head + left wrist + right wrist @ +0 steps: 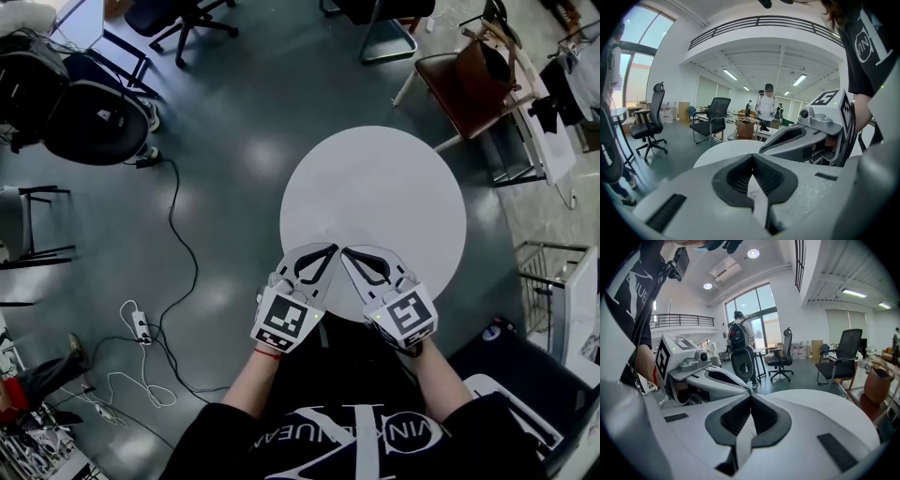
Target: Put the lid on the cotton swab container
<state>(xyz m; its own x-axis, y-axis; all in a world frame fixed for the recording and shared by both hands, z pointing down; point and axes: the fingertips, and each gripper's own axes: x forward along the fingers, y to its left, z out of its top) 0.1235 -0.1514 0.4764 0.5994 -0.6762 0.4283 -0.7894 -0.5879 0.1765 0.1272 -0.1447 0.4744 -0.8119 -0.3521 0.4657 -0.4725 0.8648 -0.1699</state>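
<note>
Cotton swab container and lid: neither can be made out in any view. The left gripper (328, 251) has its fingers pressed together with nothing between them. The right gripper (351, 253) is the same, fingers closed and empty. The two sets of fingertips slant toward each other, near but apart, over the near edge of the round white counter (394, 187).

Ahead of the right fingers and off to their right, past the counter, stands a brown chair (450, 89). Left of the left fingers a black cable (176, 225) trails across the grey floor (244, 112). Far ahead of the left fingers a person (766, 105) stands behind a black office chair (715, 119).
</note>
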